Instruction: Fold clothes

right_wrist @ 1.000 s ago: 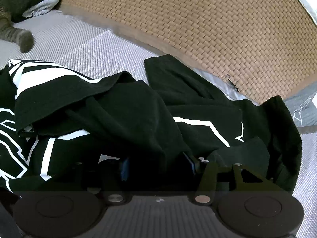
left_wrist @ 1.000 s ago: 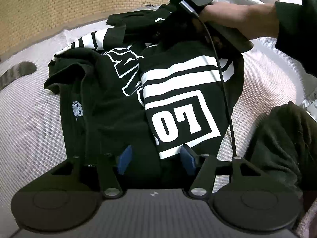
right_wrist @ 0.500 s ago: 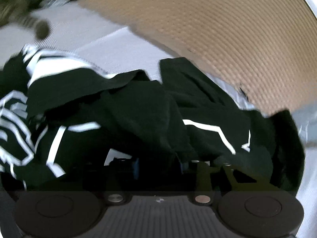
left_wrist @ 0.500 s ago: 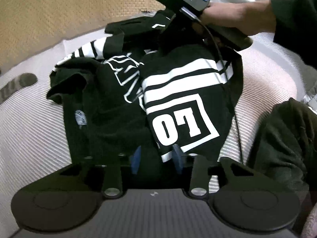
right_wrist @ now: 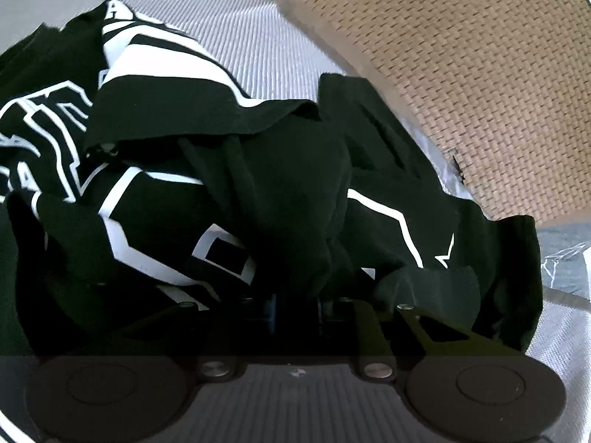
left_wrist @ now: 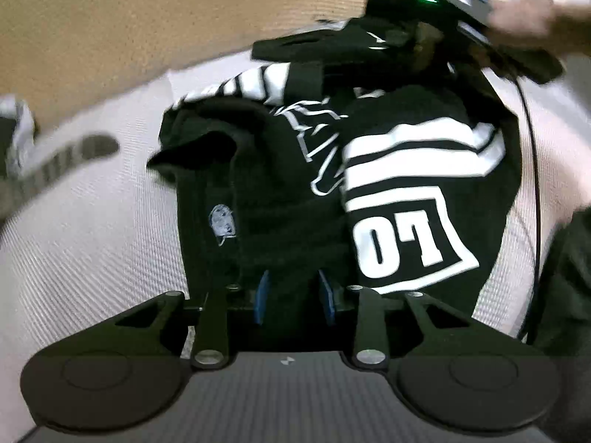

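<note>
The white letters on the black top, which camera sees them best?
The left wrist view. The boxed white letters on the black top face that camera, big and whole, reading upside down. The right wrist view catches only bits of white stripes and outlines among folds.

Black sweatshirt (left_wrist: 295,221) with white graphics, crumpled and partly folded over itself on the white ribbed surface in front of me. From my left claw's view: bold white stripes and a boxed, upside-down "LO" on the right-hand panel, outlined white lettering at the centre, a small pale label on the left fold. From my right claw's view: the same garment (right_wrist: 295,192) bunched in dark folds, thin white angular lines on its right.
</note>
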A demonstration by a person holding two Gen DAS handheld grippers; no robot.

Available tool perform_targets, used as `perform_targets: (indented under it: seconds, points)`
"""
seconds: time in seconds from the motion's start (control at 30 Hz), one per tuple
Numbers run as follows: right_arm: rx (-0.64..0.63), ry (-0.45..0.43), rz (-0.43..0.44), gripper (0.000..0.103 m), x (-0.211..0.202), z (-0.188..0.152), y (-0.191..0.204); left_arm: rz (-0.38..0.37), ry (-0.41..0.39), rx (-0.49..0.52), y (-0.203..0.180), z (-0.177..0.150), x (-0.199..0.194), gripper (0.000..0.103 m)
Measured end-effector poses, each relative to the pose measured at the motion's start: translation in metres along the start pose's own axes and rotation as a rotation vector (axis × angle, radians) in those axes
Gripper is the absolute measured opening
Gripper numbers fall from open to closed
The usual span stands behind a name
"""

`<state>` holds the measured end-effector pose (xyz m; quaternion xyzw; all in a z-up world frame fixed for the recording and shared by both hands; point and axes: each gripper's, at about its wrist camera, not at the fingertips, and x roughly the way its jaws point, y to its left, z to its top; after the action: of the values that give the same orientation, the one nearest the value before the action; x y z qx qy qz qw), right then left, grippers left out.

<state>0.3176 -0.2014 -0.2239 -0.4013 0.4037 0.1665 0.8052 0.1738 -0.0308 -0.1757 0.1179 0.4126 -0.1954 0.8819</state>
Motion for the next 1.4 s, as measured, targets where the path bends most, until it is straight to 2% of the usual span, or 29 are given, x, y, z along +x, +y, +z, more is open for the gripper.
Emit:
perform_targets:
  seconds: [0.07,0.2,0.63,0.97,1.2,1.4]
  points:
    - [0.007,0.016,0.016,0.020,0.000,-0.001,-0.003,-0.003,0.010,-0.021,0.006,0.004,0.003,0.028]
    - [-0.018,0.056,0.042,0.020,-0.002,-0.003,-0.004,0.023,-0.006,0.038,0.005,0.003,0.009,0.027]
    - [-0.060,0.102,0.145,0.020,-0.023,-0.026,-0.001,0.019,-0.015,0.059,0.021,0.016,0.025,0.028]
    - [-0.016,0.048,0.205,0.020,-0.037,-0.041,0.005,0.005,-0.013,0.049,0.033,0.032,0.041,0.027]
    - [0.100,0.015,0.266,0.020,-0.051,-0.048,0.004,-0.018,-0.003,0.061,0.042,0.037,0.045,0.026]
    - [0.156,-0.015,0.299,0.020,-0.065,-0.054,0.013,0.002,-0.008,0.083,0.037,0.041,0.045,0.026]
